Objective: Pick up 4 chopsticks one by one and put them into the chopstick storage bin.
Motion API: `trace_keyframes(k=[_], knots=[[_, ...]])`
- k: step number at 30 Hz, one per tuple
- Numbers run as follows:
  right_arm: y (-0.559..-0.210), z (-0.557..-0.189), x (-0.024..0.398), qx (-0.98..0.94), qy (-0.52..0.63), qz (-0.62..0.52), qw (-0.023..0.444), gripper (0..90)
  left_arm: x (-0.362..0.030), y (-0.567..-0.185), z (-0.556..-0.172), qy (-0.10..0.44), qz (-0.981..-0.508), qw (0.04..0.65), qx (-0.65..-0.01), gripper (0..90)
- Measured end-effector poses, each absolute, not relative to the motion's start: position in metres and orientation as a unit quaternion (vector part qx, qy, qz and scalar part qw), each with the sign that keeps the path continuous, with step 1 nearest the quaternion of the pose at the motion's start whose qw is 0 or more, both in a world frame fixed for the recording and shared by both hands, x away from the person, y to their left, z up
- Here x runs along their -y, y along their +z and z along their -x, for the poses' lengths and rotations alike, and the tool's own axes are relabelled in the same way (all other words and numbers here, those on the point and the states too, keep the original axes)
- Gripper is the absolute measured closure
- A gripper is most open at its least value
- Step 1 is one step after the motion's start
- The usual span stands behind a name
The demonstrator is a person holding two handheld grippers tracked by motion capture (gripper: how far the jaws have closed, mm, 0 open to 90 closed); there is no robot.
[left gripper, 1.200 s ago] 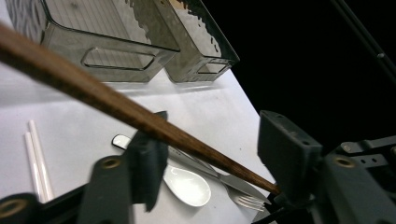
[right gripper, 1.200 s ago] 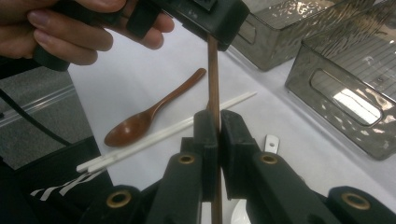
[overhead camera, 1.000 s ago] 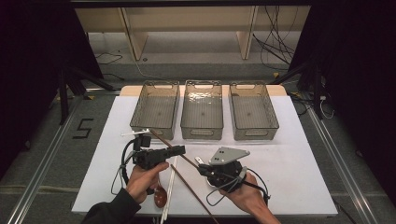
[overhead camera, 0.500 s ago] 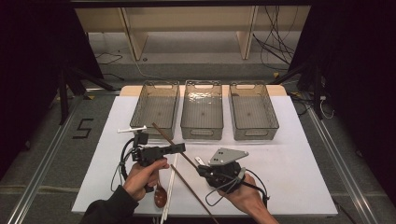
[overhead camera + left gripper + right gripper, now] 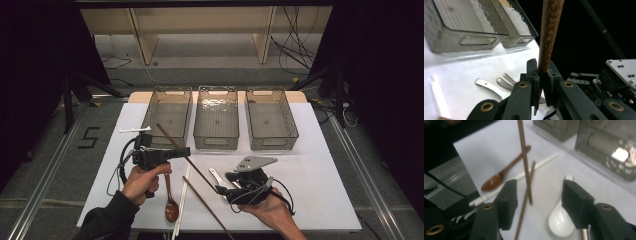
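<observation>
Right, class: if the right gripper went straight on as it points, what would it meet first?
Probably the brown chopstick that the left gripper holds; it stands between the jaws of the right gripper, which have just been opening. Depth is unclear.

3 bins block ahead (right side free).

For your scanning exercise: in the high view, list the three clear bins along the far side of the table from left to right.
Left bin → middle bin → right bin, all standing side by side on the white table.
</observation>
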State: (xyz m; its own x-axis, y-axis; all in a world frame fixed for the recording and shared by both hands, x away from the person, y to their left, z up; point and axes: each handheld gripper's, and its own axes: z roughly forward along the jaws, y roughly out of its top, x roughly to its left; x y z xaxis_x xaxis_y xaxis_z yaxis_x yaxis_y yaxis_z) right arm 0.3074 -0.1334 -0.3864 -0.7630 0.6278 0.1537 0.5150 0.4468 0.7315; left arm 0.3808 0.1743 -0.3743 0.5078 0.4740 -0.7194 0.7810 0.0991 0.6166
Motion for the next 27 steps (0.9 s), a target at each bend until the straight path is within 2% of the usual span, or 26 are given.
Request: trace_keyframes(k=[3, 7, 19, 27], knots=[[-0.391, -0.306, 0.138, -0.853, 0.385, -0.348, 0.059, 37.8, -0.18, -0.364, -0.386, -0.112, -0.672, 0.557, -0.475, 83.8], [-0.394, -0.304, 0.144, -0.853, 0.375, -0.359, 0.051, 34.2, -0.19, -0.349, -0.398, -0.092, -0.686, 0.543, -0.476, 83.7], [-0.398, -0.3, 0.149, -0.853, 0.373, -0.364, 0.044, 28.8, -0.222, -0.311, -0.448, -0.043, -0.686, 0.522, -0.504, 83.6], [-0.4, -0.299, 0.147, -0.856, 0.369, -0.36, 0.039, 27.5, -0.23, -0.307, -0.483, -0.009, -0.683, 0.502, -0.53, 83.6]])
